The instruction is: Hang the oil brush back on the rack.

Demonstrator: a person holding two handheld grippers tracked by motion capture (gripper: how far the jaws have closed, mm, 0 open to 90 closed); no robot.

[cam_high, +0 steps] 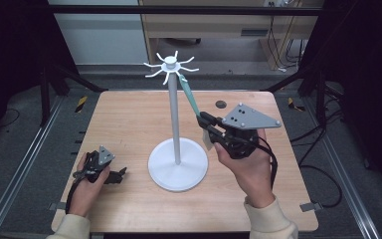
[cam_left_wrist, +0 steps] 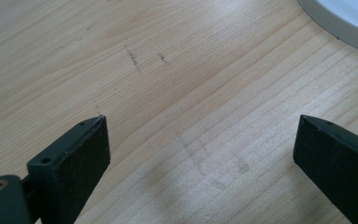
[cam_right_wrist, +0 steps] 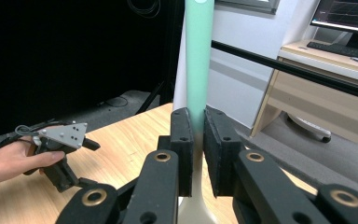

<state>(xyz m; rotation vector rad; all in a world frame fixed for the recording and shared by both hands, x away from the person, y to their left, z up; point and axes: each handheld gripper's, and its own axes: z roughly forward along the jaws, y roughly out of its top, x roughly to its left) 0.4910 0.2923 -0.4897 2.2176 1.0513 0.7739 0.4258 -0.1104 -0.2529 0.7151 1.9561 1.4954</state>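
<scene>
Pale wooden table [cam_high: 129, 119] with rounded corners, set inside a dark metal frame; grey floor around it, a light wood desk and hanging cables at the back of the room.

White stand [cam_high: 177, 154] near table centre: round flat base, thin upright pole, and a small hub at the top with short curved hooks radiating from it.

Long mint-green utensil handle [cam_high: 189, 94] slants down from the hooks on the stand's right side toward the right gripper [cam_high: 210, 130]. Its top end is at the hooks; whether it is actually hooked on cannot be made out. In the right gripper view the handle [cam_right_wrist: 198, 60] runs up between the two black jaws, which are closed against its sides, green above the grip and turning cream-coloured below. Lower end is cut off by the frame.

Right hand [cam_high: 248, 167] holds this gripper raised above the table, right of the stand's pole, grey three-cornered plate on top.

Left gripper [cam_high: 117, 175] sits low at the table's near left, held in the left hand [cam_high: 87, 186], just left of the stand's base. Left gripper view: jaws wide apart, bare wood grain between them, edge of the white base [cam_left_wrist: 345, 21] at top right. The right gripper view also catches this gripper [cam_right_wrist: 63, 154] farther off, low over the table.
</scene>
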